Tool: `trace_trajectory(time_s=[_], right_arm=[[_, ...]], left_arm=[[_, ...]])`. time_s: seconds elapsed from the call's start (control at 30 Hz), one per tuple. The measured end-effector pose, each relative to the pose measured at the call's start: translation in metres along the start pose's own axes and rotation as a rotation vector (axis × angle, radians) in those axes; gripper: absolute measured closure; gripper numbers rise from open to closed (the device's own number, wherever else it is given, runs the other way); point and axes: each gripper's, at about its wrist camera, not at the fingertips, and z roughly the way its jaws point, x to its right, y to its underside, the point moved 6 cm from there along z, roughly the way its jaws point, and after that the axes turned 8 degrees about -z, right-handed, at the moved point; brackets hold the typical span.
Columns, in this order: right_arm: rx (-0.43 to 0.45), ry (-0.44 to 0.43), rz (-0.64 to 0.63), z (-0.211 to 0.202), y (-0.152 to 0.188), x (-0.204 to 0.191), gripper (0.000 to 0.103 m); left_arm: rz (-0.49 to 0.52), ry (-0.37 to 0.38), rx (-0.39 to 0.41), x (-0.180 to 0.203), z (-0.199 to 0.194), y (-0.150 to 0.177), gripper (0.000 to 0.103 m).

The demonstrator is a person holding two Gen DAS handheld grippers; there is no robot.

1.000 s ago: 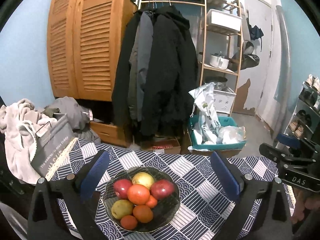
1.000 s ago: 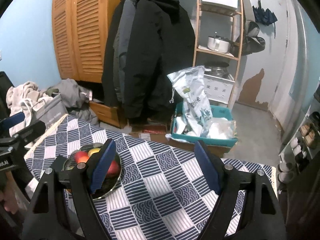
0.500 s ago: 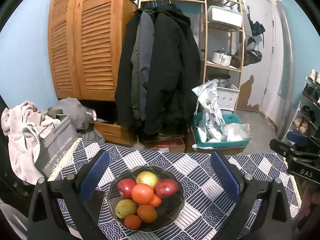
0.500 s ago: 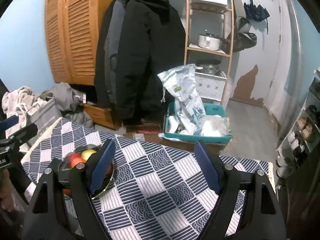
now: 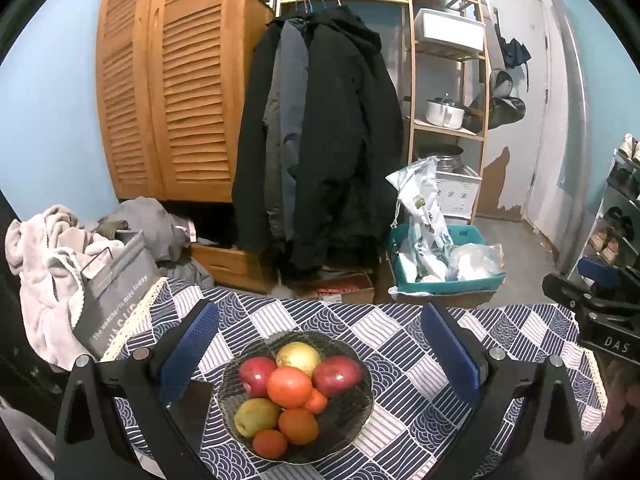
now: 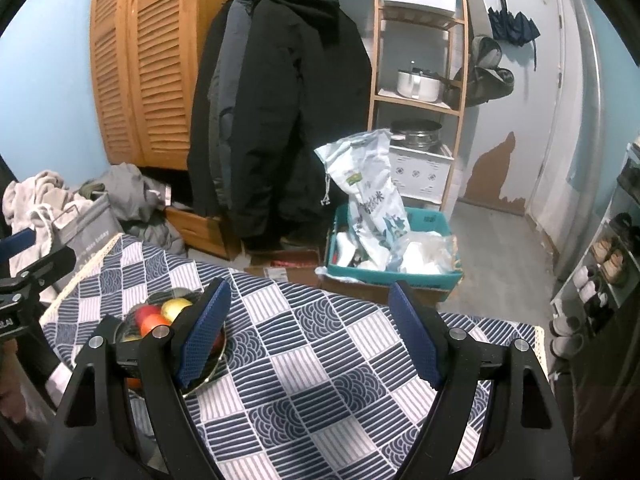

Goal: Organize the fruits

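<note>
A dark glass bowl (image 5: 352,412) on the blue-and-white patterned tablecloth (image 5: 400,344) holds several fruits: two red apples (image 5: 336,375), a yellow apple (image 5: 298,357), oranges (image 5: 289,386) and a green pear (image 5: 255,416). My left gripper (image 5: 320,354) is open and empty, with the bowl between its blue pads. My right gripper (image 6: 310,334) is open and empty over the cloth; the bowl (image 6: 160,318) sits behind its left finger, partly hidden.
A grey bag (image 5: 116,288) and piled clothes (image 5: 48,248) lie left of the table. Beyond the far edge stand a teal bin with bags (image 5: 440,264), hanging coats (image 5: 320,140), a wooden wardrobe (image 5: 168,80) and shelves (image 5: 448,80). The right gripper shows at the right (image 5: 592,312).
Both views have shifted slightly; the bowl sits a little more to the right between the left fingers, and further left in the right view. Both grippers stay open.
</note>
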Motion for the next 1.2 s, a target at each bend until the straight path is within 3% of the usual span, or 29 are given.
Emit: trace_trajectory(time_s=[1.2], right_arm=[[-0.001,0.000,0.001,0.0002,0.0007,-0.0004,0.021]], left_arm=[[-0.024,-0.041,0.005,-0.0056,-0.0025,-0.0033,0.001]])
